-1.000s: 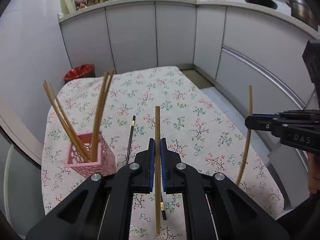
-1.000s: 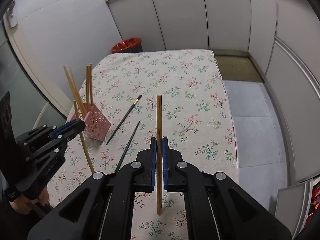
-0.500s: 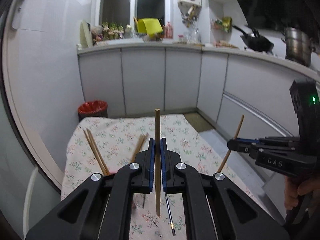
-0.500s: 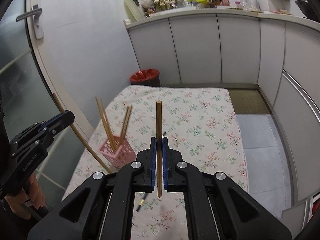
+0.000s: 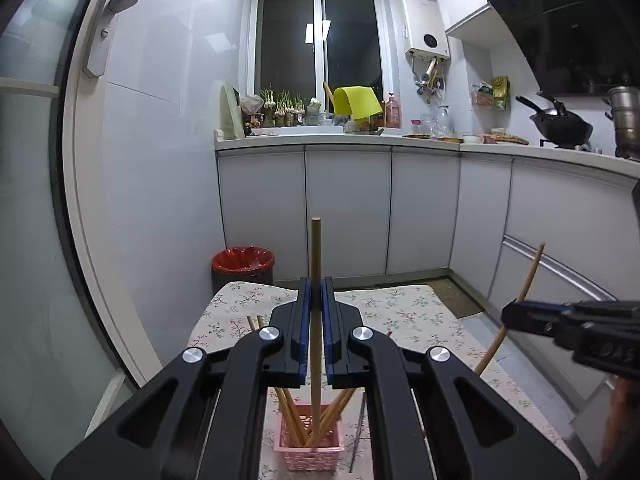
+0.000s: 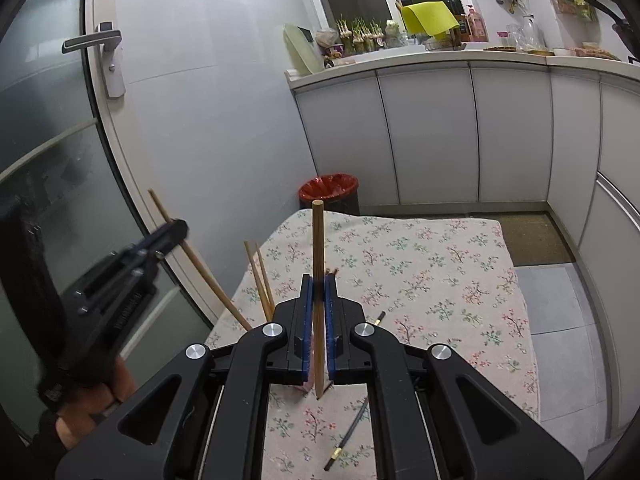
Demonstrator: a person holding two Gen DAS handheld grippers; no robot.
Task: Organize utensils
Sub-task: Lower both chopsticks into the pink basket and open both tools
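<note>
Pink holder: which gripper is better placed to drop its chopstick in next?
Left. The left gripper holds its chopstick upright with the tip already inside the holder. The right gripper chopstick hangs beside it, above the tablecloth.

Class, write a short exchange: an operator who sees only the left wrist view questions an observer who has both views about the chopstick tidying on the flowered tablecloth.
Operator: My left gripper holds a round wooden chopstick over the pink lattice holder. Is the other grip secure?
Observer: Its own view shows the right gripper shut on a second wooden chopstick, upright between the blue pads.
Operator: What lies loose on the flowered tablecloth?
Observer: A black chopstick with a gold end lies on the cloth below that gripper. Another gold-banded black end peeks out beside its finger.
</note>
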